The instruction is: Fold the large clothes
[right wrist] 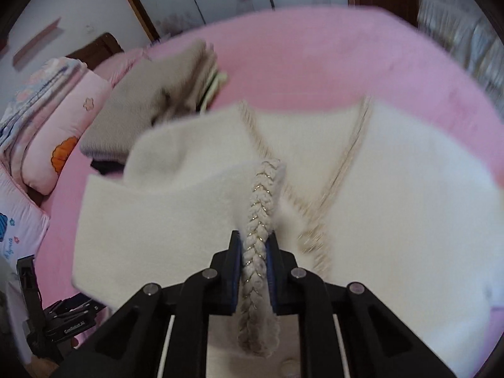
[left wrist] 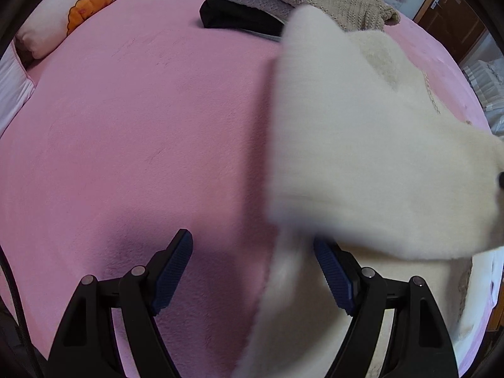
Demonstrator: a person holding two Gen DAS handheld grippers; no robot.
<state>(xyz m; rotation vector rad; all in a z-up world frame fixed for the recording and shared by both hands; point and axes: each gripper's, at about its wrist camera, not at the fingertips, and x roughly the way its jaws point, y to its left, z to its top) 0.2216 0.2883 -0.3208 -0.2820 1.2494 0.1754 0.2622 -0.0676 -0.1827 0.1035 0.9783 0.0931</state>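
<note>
Our right tool has its pads pinched on the braided trim that edges the cream cardigan, the braid running up between the jaws. Our left tool stands wide open and holds nothing: its left finger hangs over the bare pink bed, its right finger sits at the edge of the cream fabric, without pressing on it.

The cardigan lies on the bed with one flap lifted and draped across its own body, blurred in both views. As we judge it, the step in hand is carrying that trimmed front edge over to make a fold. To do it well, we keep the grip firm on the braid, draw the flap low and flat so no air bunches beneath, and bring the open left tool onto the lower layer to pin it while the edge is laid.

The right wrist view shows the grip itself, the V of the neckline trim and a stack of folded clothes beside a floral pillow. The left wrist view shows none of that grip, but gives the free bed space to the left for placing the fold.
</note>
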